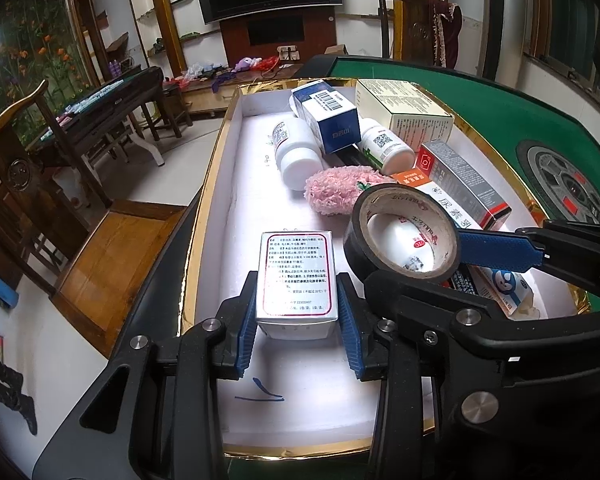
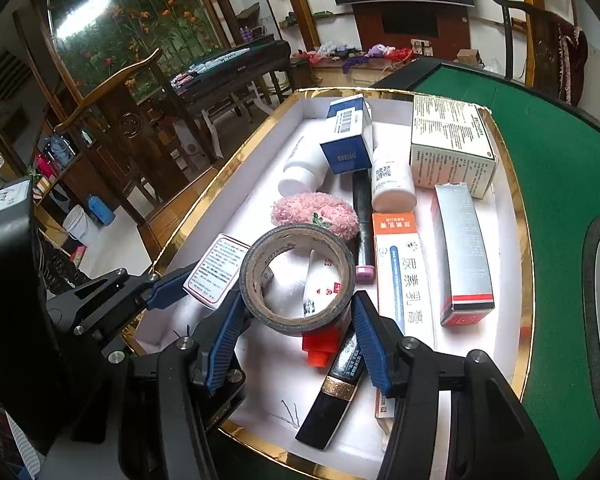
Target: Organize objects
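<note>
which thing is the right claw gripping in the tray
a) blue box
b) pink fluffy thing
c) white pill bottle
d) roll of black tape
d: the right claw has its blue fingers pressed on either side of the roll of black tape, raised above the other things in the tray.
</note>
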Tool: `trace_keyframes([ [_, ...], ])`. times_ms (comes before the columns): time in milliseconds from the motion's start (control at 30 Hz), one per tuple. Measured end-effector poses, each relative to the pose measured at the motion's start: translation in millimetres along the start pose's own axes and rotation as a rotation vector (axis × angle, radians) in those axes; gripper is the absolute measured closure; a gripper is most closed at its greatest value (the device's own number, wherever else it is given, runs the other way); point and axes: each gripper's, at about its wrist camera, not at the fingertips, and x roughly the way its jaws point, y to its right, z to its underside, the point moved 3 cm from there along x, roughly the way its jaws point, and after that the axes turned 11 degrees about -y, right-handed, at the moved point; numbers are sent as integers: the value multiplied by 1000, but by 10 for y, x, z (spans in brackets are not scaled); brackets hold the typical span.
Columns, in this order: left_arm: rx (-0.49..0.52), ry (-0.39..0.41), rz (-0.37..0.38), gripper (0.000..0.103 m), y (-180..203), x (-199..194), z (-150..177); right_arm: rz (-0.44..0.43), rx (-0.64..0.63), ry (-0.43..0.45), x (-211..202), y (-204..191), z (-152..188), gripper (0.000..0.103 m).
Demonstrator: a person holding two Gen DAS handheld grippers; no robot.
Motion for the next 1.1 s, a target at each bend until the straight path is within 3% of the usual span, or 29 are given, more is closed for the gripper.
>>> trace_keyframes([
  [133,8,-3,-5,62,7,9,-3,-11,16,-3,-5,42,27,47],
  [267,17,0,-11,49,30,-2,-9,-19,32,-4,-37,87,56,44],
  [333,15,2,-7,47,25,-6,-12,-19,35,-1,-68,98,74,38],
  [533,5,14,7,44,23,-31,-18,-16,30,25,-187,111,129,37],
  [633,9,22,0,38,41,-42,-22,-2,23,53,-307,120,174,36],
  [1100,25,80,-28,38,120,-171,12,17,25,168,-921,254,598,17],
])
